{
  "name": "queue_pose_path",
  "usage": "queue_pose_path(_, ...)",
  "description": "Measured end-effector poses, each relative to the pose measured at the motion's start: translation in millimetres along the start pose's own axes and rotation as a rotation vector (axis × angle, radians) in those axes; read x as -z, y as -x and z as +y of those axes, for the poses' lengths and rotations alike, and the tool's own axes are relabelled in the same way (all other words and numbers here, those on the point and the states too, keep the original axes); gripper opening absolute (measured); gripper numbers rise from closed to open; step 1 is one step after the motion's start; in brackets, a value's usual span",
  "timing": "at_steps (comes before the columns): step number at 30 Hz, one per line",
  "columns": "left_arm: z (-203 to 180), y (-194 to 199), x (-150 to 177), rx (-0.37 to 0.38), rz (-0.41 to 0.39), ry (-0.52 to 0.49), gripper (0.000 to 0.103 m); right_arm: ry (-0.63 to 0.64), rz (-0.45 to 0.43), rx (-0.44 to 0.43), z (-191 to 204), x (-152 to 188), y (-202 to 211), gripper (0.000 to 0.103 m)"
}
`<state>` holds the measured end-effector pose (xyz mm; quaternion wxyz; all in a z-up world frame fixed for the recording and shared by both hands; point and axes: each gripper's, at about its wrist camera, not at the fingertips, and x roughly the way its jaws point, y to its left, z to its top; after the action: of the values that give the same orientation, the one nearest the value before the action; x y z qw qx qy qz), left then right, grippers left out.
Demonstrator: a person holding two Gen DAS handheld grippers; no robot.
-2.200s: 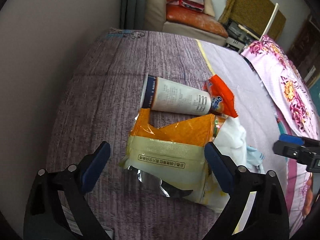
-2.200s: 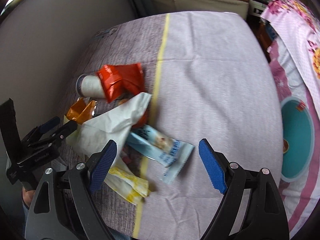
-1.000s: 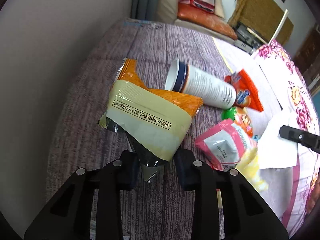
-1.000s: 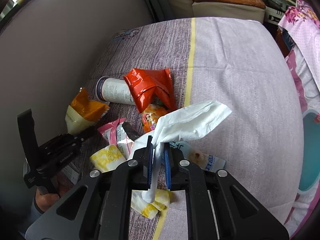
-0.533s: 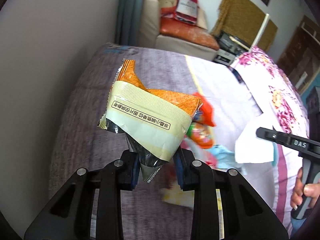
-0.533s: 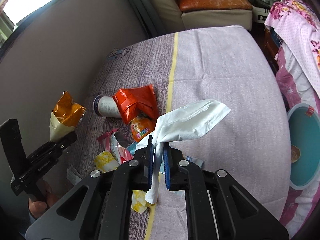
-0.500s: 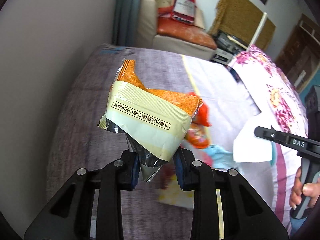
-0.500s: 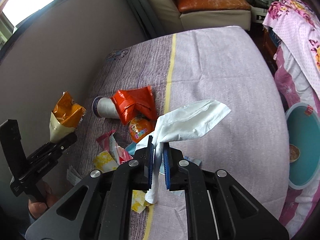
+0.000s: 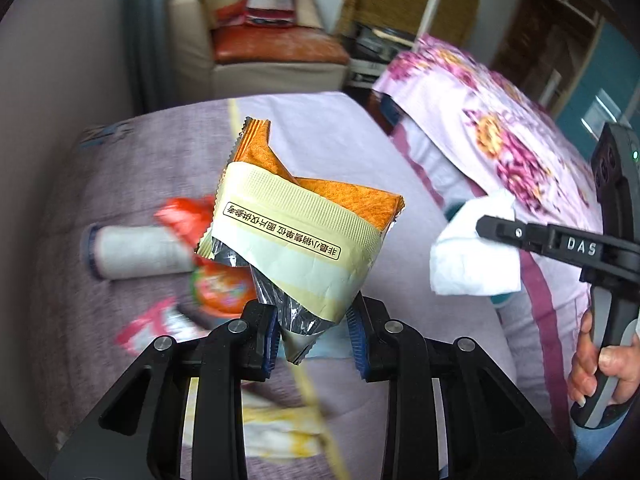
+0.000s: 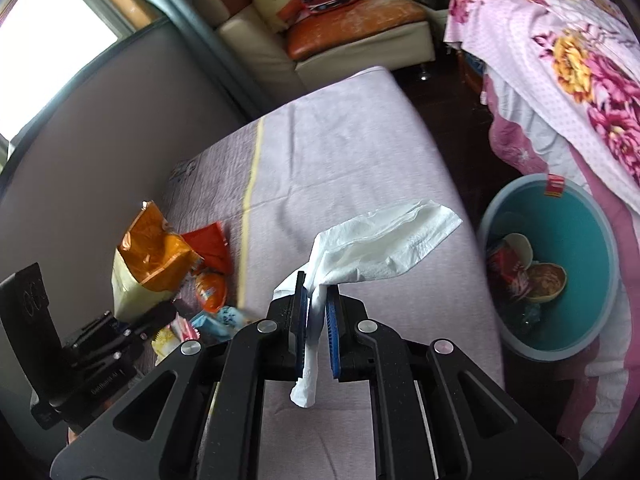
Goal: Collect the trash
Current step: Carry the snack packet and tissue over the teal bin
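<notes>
A: Left hand-held gripper [image 9: 313,330] — state?
B: Clamped on the silver bottom edge of the orange bag [image 9: 304,236]; the bag stands up out of the pads, clear of the bed [image 9: 120,300].
A: Right hand-held gripper [image 10: 316,318]?
B: Pads nearly together, pinching the tissue [image 10: 380,248]. Its bulk fans up and to the right of the pads; a twisted tail hangs below them.
A: Remaining trash?
B: On the bed beyond the left hand-held gripper, left of the bag: a white tube [image 9: 136,252], a red wrapper [image 9: 184,216], a round orange pack [image 9: 224,288], a pink packet [image 9: 156,324] — all blurred. Yellow wrapper [image 9: 276,428] under the left hand-held gripper.
A: Bin?
B: Teal bin [image 10: 580,344] on the floor, right of the right hand-held gripper, well apart from the tissue; it holds a red pack and bowls.
</notes>
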<state>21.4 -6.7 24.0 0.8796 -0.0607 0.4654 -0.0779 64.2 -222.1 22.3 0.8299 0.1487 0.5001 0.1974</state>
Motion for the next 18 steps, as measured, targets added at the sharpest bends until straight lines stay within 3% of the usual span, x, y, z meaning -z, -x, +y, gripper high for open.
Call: queue_pose_path(18, -132, -72, -21, 0.061, 0.117, -0.230, 0.030, -0.209, -0.116, 0.051, -130, -7, 45, 0.009)
